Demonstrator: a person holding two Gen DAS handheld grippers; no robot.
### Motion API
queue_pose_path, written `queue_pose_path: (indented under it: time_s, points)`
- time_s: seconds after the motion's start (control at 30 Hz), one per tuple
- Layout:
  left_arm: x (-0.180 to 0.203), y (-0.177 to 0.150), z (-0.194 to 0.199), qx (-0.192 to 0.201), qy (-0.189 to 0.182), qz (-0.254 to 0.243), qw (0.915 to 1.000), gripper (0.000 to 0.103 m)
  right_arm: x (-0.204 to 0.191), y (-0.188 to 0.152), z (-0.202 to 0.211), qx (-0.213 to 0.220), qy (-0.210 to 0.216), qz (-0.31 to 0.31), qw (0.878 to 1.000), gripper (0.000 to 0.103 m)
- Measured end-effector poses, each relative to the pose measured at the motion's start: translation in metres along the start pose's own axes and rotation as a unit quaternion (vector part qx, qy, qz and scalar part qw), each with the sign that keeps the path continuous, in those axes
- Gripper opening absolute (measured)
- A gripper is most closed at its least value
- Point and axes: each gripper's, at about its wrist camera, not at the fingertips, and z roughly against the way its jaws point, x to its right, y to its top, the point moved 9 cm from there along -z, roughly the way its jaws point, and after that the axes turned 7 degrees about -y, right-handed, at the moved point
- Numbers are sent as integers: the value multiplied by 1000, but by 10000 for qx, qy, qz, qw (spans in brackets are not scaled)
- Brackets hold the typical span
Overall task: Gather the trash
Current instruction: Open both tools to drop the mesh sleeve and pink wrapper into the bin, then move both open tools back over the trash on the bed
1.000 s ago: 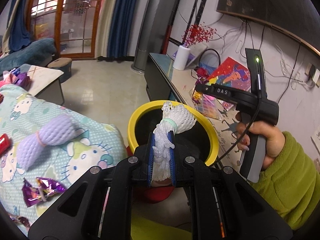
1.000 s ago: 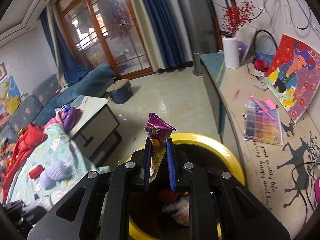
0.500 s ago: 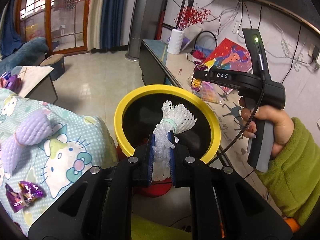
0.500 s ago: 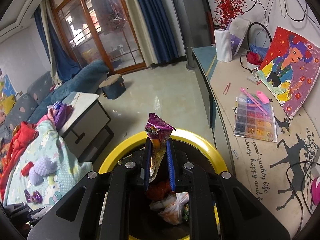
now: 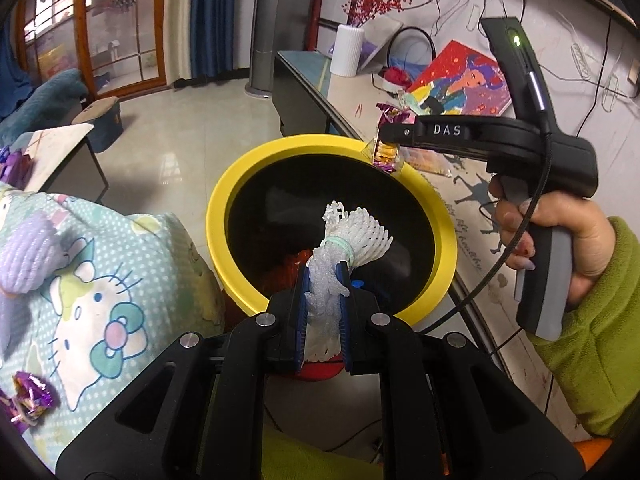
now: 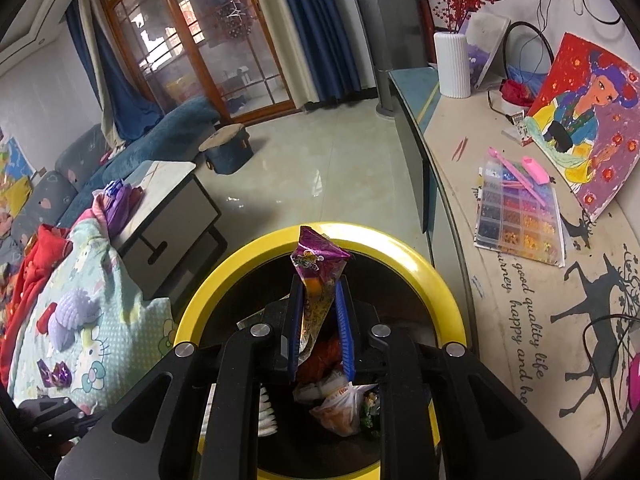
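Holding a white foam net tight in the left hand-held gripper, over the yellow bin. Opening a little on the right hand-held gripper, purple snack wrapper between the pads, above the trash inside. More wrappers left on the blanket.

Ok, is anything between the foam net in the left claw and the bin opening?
Nothing visible. The white foam net, clamped in the left claw, hangs over the yellow-rimmed bin, whose mouth is uncovered below it. The right claw with its purple wrapper sits at the far rim, clear.
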Motion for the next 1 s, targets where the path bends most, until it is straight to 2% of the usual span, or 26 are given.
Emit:
queue_pose_path:
  time_s: [0.17,0.37,0.43,0.5,0.57,0.63,0.67,0.7,0.77,0.83,0.87,1.0]
  points:
    - [1,1,-11,-82,10,-30,10000,9,1,-3,-4,-69,40,4,10000,17]
    - [4,2,-18,-90,-8,-20,10000,9,2,-5,-7,-137,55,-16,9999,23]
    - [5,2,-19,-53,5,-11,10000,14,3,-5,-6,-135,52,-39,9999,26]
    - [4,3,-17,12,10,26,10000,26,5,-5,-6,-127,40,-72,9999,33]
    - [4,2,-15,35,21,66,10000,31,7,-4,-7,-118,31,-111,9999,36]
    - [2,3,-12,74,50,116,9999,41,9,-4,-7,-112,12,-139,9998,38]
    - [0,4,-10,106,60,136,9998,50,9,-3,-6,-107,10,-148,9998,40]
    - [0,5,-8,146,72,158,9997,55,9,-3,-6,-98,11,-155,9998,44]
    - [-2,7,-3,225,89,204,9995,63,9,-2,-4,-67,-3,-173,9998,48]
    - [-4,9,2,304,153,231,9992,79,8,0,-2,-33,2,-171,9998,53]
    - [-5,11,6,359,180,250,9989,91,7,1,0,-1,-5,-162,9999,56]
    - [-13,14,19,526,426,335,9971,92,4,4,5,115,-23,-115,9999,66]
